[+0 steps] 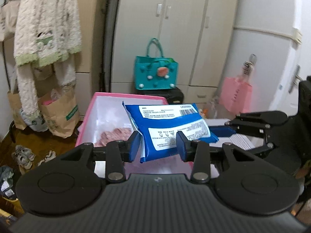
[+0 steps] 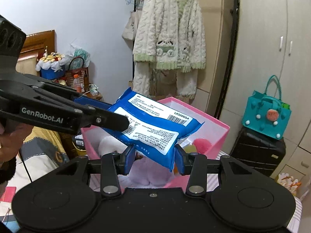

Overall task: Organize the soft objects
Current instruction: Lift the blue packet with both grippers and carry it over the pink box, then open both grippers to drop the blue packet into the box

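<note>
Both tongs, left [image 1: 158,145] and right [image 2: 155,160], I have clamped on one blue wipes pack [image 1: 171,128] at lower centre, above the open pink box [image 2: 221,130] already holding soft items; pack not yet dropped in.

Soft, even indoor light fills both views, with no hard shadows and no glare. The left wrist view is smeared by motion: the pink bag [image 1: 236,95] and wardrobe handles [image 1: 162,11] look streaked. The right wrist view is sharper. Fisheye bending curves the wardrobe [image 2: 272,58] edges, and the corners fall dark.
</note>
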Available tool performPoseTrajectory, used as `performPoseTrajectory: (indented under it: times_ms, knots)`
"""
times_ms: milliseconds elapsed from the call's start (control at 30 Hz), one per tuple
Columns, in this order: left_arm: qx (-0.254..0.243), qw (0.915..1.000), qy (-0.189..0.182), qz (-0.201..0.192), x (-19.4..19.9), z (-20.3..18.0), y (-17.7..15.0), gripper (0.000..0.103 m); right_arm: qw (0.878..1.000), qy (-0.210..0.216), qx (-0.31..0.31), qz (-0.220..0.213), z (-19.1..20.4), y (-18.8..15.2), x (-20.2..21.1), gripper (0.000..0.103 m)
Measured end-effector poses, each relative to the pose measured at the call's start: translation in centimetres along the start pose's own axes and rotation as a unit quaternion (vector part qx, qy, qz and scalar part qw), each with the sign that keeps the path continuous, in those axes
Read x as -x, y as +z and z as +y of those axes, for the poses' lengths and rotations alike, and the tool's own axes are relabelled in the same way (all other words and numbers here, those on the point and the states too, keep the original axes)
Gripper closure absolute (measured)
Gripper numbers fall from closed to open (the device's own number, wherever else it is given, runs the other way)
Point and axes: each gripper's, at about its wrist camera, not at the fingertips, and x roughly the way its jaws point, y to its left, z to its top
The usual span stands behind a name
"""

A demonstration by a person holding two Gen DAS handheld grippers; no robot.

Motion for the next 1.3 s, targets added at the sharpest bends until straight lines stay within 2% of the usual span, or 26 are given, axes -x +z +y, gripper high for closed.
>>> performPoseTrajectory:
  times_ms: [233, 333, 500, 733, 1000, 1300]
  knots:
    - [0.01, 0.9987, 0.047, 0.018, -4.3, 2.6, 1.3, 0.064, 0.999, 0.017, -0.011, 0.043, -1.7, 1.4, -6.1, 0.055]
    - [0.021, 0.997, 0.066, 0.034, -6.4, 3.8, 1.4, 0.064, 0.998, 0.02, 0.009, 0.062, -2.0, 1.8, -8.6, 0.055]
    - [0.05, 0.9944, 0.069, 0.062, -8.8, 6.0, 1.1, 0.064, 0.994, 0.023, 0.055, 0.087, -2.6, 2.5, -11.3, 0.055]
    - [0.046, 0.9917, 0.077, 0.092, -10.8, 6.7, 1.2, 0.061, 0.992, 0.025, 0.078, 0.094, -3.4, 2.6, -13.1, 0.054]
    - [0.038, 0.9928, 0.079, 0.082, -9.8, 6.1, 0.7, 0.054, 0.995, 0.015, 0.048, 0.082, -4.0, 2.0, -12.3, 0.053]
    - [0.024, 0.9946, 0.074, 0.07, -6.8, 4.9, 0.8, 0.049, 0.996, 0.053, -0.027, 0.059, -4.7, 1.1, -7.6, 0.049]
